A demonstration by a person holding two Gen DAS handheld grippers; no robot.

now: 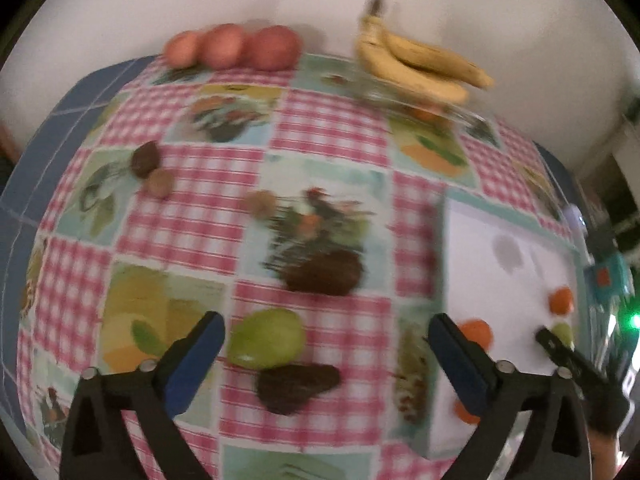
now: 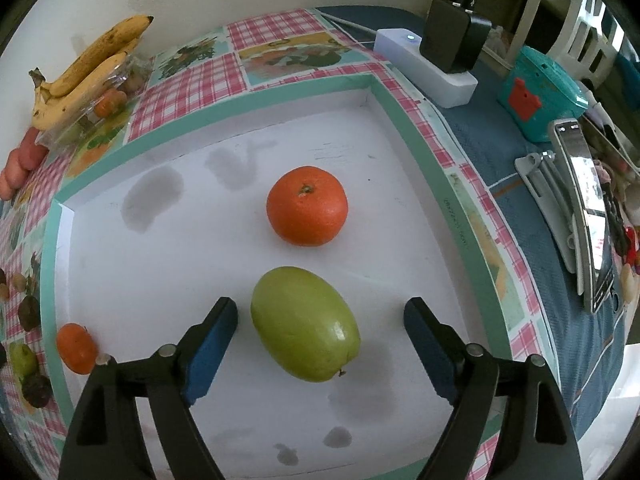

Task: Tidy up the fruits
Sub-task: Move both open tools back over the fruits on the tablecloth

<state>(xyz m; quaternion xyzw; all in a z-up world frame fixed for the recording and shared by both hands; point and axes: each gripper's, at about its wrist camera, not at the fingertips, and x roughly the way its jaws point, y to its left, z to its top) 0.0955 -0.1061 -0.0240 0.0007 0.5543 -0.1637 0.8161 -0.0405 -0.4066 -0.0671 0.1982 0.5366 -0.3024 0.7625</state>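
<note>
The right gripper [image 2: 320, 320] is spread wide, and the green fruit [image 2: 306, 323] lies free between its fingers in the white tray [image 2: 404, 120]. Lift straight up. The left gripper [image 1: 326, 334] is wide too, holding nothing, with another green fruit [image 1: 266, 338] just ahead: center it first.

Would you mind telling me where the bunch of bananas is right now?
The bananas lie at the far edge of the table against the wall, upper left in the right wrist view, resting on a clear plastic container beyond the white tray.
</note>
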